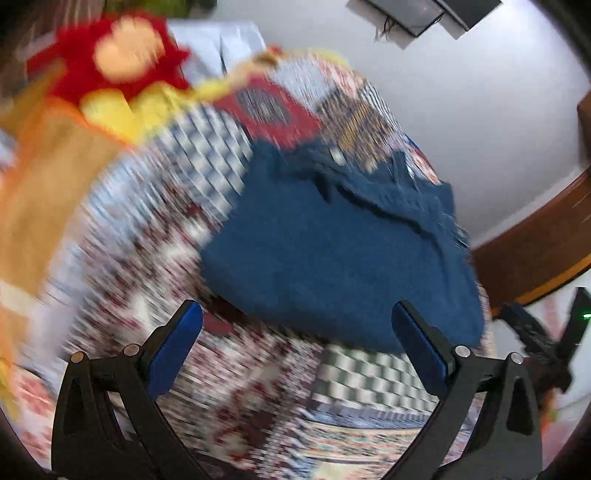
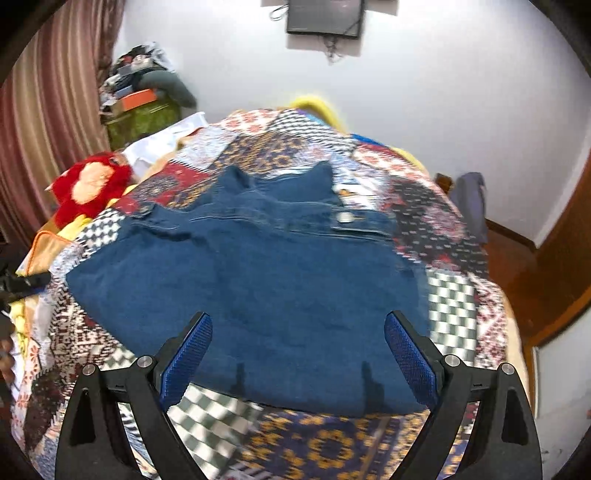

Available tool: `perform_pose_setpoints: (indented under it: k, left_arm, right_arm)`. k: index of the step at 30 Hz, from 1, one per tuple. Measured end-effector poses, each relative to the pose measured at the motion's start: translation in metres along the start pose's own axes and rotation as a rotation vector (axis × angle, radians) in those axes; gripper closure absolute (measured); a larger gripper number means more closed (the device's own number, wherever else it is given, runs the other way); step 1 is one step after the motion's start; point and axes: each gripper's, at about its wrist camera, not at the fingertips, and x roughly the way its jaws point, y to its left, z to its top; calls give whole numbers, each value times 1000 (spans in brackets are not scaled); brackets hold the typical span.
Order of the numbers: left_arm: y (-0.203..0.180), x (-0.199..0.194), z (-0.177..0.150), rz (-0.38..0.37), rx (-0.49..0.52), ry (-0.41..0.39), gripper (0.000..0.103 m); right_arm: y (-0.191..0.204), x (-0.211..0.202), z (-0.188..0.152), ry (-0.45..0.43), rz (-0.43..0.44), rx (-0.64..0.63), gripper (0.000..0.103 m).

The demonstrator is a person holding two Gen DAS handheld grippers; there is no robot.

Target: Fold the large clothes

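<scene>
One denim garment (image 2: 258, 266), one red plush toy (image 2: 88, 188), one patchwork quilt (image 2: 450, 306) over the bed. Left gripper (image 1: 295, 332): fingers (image 1: 177, 347) spread wide, nothing held, hovering above the quilt with the garment's near edge at 12 o'clock (view badly blurred). Right gripper (image 2: 297, 347): fingers (image 2: 410, 354) likewise wide apart, empty, poised over the garment's near hem. Garment lies flat mid-bed, collar toward the far wall. Toy at 10 o'clock. Striped curtain (image 2: 40, 122) left; wall screen (image 2: 325, 16) at 12.
</scene>
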Motion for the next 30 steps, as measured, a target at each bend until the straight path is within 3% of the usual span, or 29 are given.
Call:
perform_pose_setpoints:
  k: [5, 9, 11, 14, 18, 20, 22, 24, 27, 30]
  left_arm:
    - [4, 46, -11, -76, -78, 118, 0]
    - [14, 79, -11, -236, -189, 174, 0]
    - [18, 93, -8, -246, -222, 171, 1]
    - [15, 100, 2, -255, -224, 104, 1]
    - [11, 109, 17, -205, -256, 39, 12]
    - [8, 112, 21, -132, -255, 3, 24]
    - [1, 111, 26, -48, -193, -23, 37]
    - [-3, 107, 27, -7, -184, -43, 45]
    - [-8, 93, 31, 37, -174, -95, 65]
    - [-15, 68, 38, 35, -136, -146, 68]
  right_arm:
    - [25, 35, -6, 78, 76, -25, 9]
    - [32, 71, -18, 190, 156, -9, 9]
    - [31, 89, -26, 256, 196, 29, 8]
    - [30, 91, -29, 235, 218, 46, 5]
    - [28, 91, -28, 237, 232, 49, 5]
    - [26, 89, -27, 238, 237, 60, 5]
    - [24, 88, -25, 242, 243, 74, 5]
    - [22, 84, -23, 241, 225, 87, 5]
    - [21, 75, -22, 248, 203, 75, 6]
    - [18, 61, -20, 242, 196, 69, 6]
